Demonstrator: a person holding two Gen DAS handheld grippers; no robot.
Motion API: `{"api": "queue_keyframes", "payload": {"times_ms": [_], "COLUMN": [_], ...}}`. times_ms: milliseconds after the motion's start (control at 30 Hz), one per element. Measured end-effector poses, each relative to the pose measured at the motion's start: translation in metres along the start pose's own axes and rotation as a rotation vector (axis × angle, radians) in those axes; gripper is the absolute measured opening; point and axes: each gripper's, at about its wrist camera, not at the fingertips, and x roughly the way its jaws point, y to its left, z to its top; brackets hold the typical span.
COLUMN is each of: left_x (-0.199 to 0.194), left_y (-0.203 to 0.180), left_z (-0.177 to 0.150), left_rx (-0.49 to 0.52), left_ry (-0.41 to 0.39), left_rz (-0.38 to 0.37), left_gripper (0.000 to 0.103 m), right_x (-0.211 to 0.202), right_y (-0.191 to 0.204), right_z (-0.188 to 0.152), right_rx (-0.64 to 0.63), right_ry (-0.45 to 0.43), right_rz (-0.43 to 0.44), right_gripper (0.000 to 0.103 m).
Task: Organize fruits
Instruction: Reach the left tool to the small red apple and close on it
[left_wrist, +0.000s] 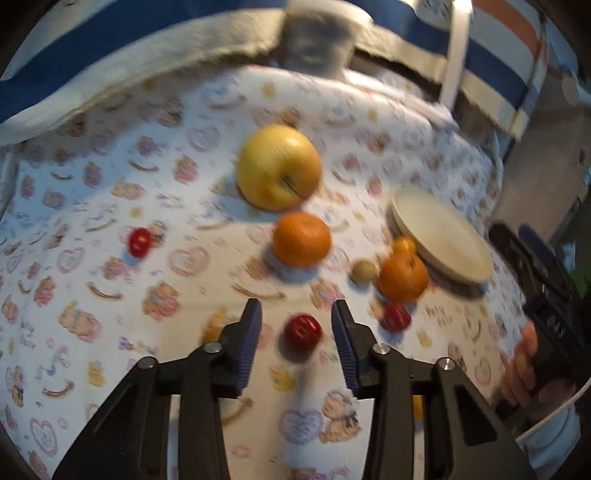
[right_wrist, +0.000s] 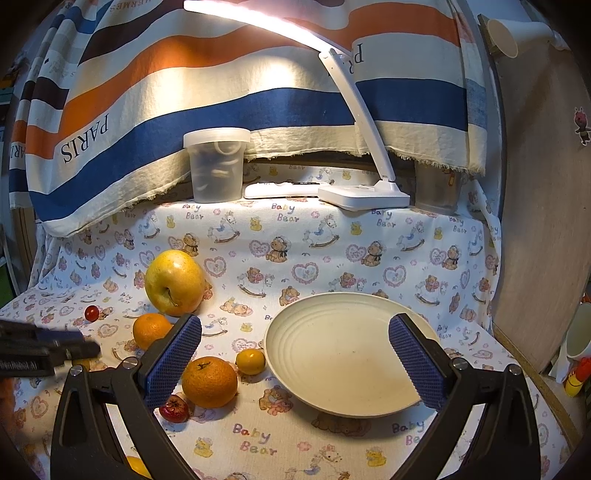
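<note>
In the left wrist view my left gripper (left_wrist: 296, 325) is open, its blue pads on either side of a small red fruit (left_wrist: 302, 331) lying on the cloth. Beyond it lie an orange (left_wrist: 301, 239), a yellow apple (left_wrist: 279, 167), a cherry tomato (left_wrist: 140, 242), another orange (left_wrist: 403, 276), a small tan fruit (left_wrist: 363, 272) and a red fruit (left_wrist: 396, 317). The cream plate (left_wrist: 443, 236) is at the right. In the right wrist view my right gripper (right_wrist: 295, 354) is open and empty above the plate (right_wrist: 343, 354). The apple (right_wrist: 174, 282), oranges (right_wrist: 209, 381) (right_wrist: 151, 329), small citrus (right_wrist: 250, 361) and red fruit (right_wrist: 174, 408) lie to its left.
A white desk lamp (right_wrist: 364, 195), a lidded plastic tub (right_wrist: 217, 168) and a second container (right_wrist: 437, 192) stand at the back of the bear-print cloth. A striped towel (right_wrist: 221, 92) hangs behind. A wooden panel (right_wrist: 535, 221) borders the right side.
</note>
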Motion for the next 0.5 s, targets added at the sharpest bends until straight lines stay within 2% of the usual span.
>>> {"api": "queue_keyframes", "payload": {"times_ms": [100, 167, 233, 267, 367, 500], "left_x": [0.007, 0.013, 0.015, 0.017, 0.019, 0.024], "left_y": [-0.011, -0.011, -0.009, -0.008, -0.004, -0.01], "left_z": [-0.004, -0.004, -0.004, -0.004, -0.003, -0.005], "left_rx": [0.061, 0.059, 0.076, 0.078, 0.065, 0.094], "left_ry": [0.035, 0.05, 0.031, 0.03, 0.051, 0.076], "left_rz": [0.004, -0.006, 0.057, 0.064, 0.041, 0.036], "left_gripper": [0.036, 0.034, 0.034, 0.034, 0.034, 0.034], "right_x": [0.001, 0.002, 0.001, 0.0, -0.002, -0.002], "right_y": [-0.001, -0.001, -0.002, -0.001, 0.002, 0.003], "right_z": [-0.001, -0.002, -0.001, -0.001, 0.0, 0.0], "right_rx": [0.004, 0.008, 0.008, 0.005, -0.008, -0.011], "right_ry": [0.006, 0.008, 0.003, 0.0, -0.004, -0.005], "right_rz": [-0.004, -0.01, -0.013, -0.013, -0.014, -0.022], "right_gripper": [0.102, 0.102, 0.102, 0.102, 0.102, 0.102]}}
